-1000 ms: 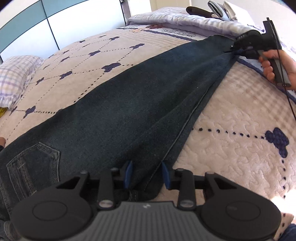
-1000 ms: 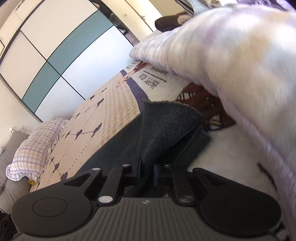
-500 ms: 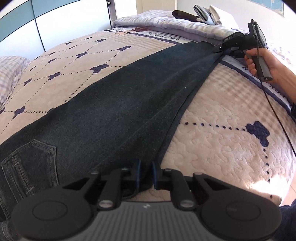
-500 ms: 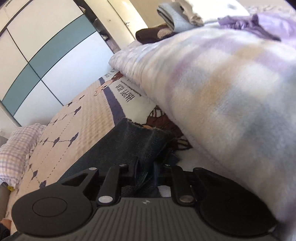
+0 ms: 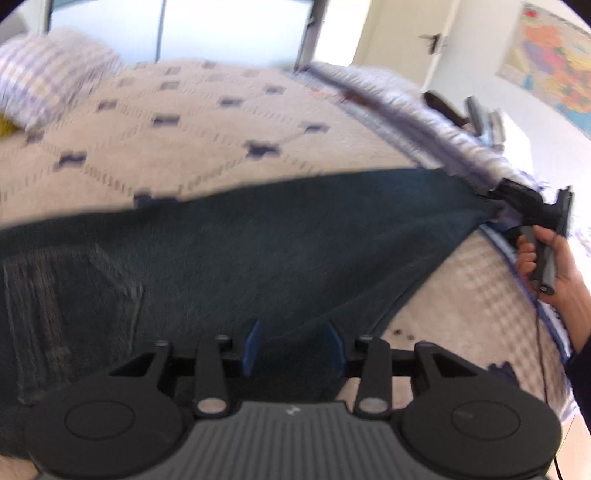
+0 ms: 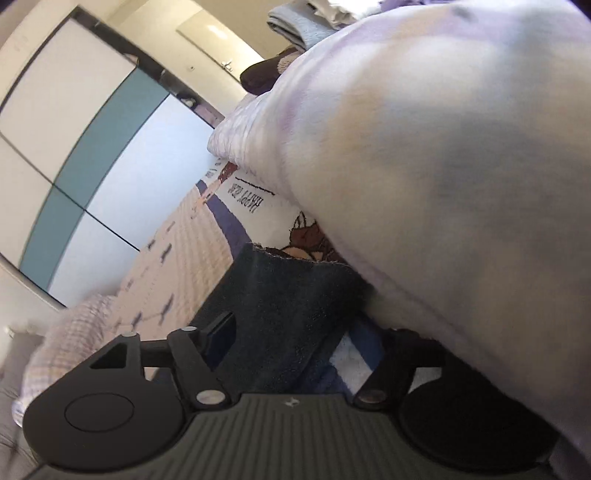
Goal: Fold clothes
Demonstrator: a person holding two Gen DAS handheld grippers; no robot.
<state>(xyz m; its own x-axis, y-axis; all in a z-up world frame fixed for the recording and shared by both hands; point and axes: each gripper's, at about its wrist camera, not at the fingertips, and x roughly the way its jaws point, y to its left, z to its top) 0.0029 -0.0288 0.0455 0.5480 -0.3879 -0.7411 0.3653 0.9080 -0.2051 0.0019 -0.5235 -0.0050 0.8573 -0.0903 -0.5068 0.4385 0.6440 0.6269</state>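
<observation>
Dark blue jeans (image 5: pixel 258 254) lie stretched across the quilted bed, back pocket at the left. My left gripper (image 5: pixel 293 349) is open, its blue pads apart over the jeans' near edge. The right gripper (image 5: pixel 491 197) shows in the left wrist view at the jeans' leg end, held by a hand. In the right wrist view the right gripper (image 6: pixel 295 332) is open, one finger (image 6: pixel 221 332) visible at the left, the other hidden under the blanket. The frayed hem (image 6: pixel 291 288) of the jeans lies loose between the jaws.
A thick lilac blanket (image 6: pixel 443 166) presses against the right gripper's right side. A checked pillow (image 5: pixel 51 85) lies at the bed's far left. Folded clothes (image 6: pixel 303 22) are stacked behind the blanket. A wardrobe with teal and white panels (image 6: pixel 92 129) stands beyond the bed.
Both grippers have opened and let go of the jeans. The left gripper has swung to the left and the view is blurred by motion.
</observation>
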